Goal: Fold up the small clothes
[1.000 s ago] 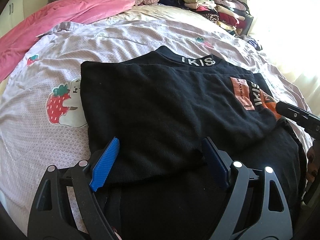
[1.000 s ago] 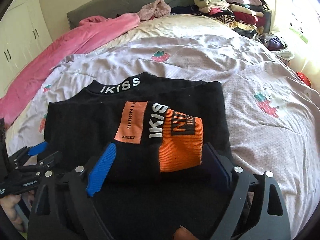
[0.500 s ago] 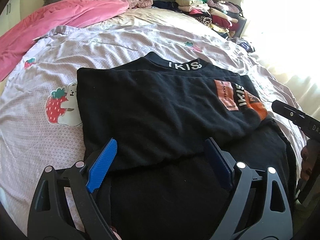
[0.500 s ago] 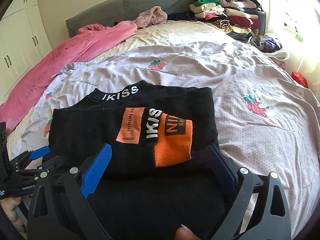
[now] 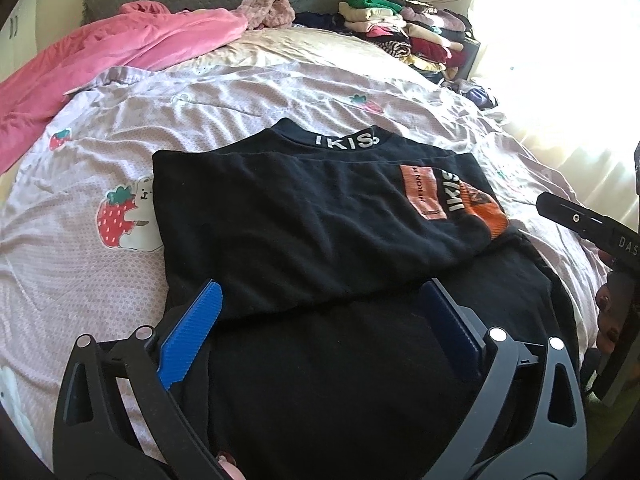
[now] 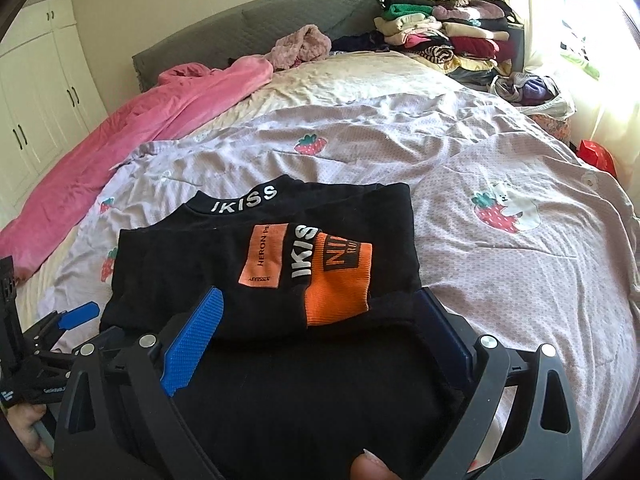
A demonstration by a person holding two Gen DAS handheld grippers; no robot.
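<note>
Nearest, the left claw and right claw both stand released over the sweater's near hem, their jaws having just been opening, gripping nothing. Beyond, the folded black sweater lies on the bed, orange cuff on top. Farther, a clothes pile sits at one o'clock.

Near hem of black top ran under the gripper frames and off the bottom edge in both wrist views; its lower extent not seen. Sleeve lettering on the orange cuff folded over, only partly legible. Right gripper cut by the right edge in the left wrist view, fingertips out of frame. Folded clothes pile too small to separate items. Window area blown out.
</note>
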